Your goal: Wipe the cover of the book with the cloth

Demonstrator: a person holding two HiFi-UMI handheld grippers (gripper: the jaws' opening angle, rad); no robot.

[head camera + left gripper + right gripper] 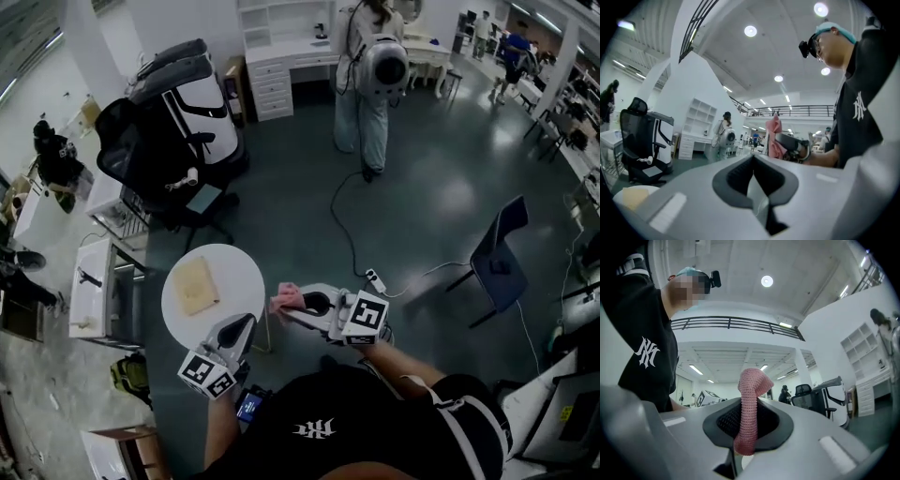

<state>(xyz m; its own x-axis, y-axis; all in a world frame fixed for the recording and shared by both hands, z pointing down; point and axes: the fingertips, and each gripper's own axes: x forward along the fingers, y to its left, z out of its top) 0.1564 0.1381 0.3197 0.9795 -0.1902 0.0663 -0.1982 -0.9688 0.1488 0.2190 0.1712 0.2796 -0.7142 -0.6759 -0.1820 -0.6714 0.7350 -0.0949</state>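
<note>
1. Gripping a pink knitted cloth [749,413] in clenched jaws, the right gripper [298,309] hangs at the centre of the head view, just beside a round white table [246,272].
2. The left gripper [241,326] sits just left of it, at the table's near edge, with its jaws pressed together on nothing.
3. The book [197,286], tan-covered, lies flat on the table at centre left, apart from both grippers. The cloth has not yet reached it.
4. The cloth looks soft, light and limp, flopping over above the jaws. A pinch on the bunched end seems enough, leaving the loose end free to wipe.
5. The book looks thin and light, and is likely to slide on the smooth tabletop. The empty gripper could pin down a corner or an edge.
6. The only readable lettering is a white interlocked "NY" monogram on the person's black shirt [647,352]. The cover shows no legible title, and the marker cubes carry only black-and-white squares.
</note>
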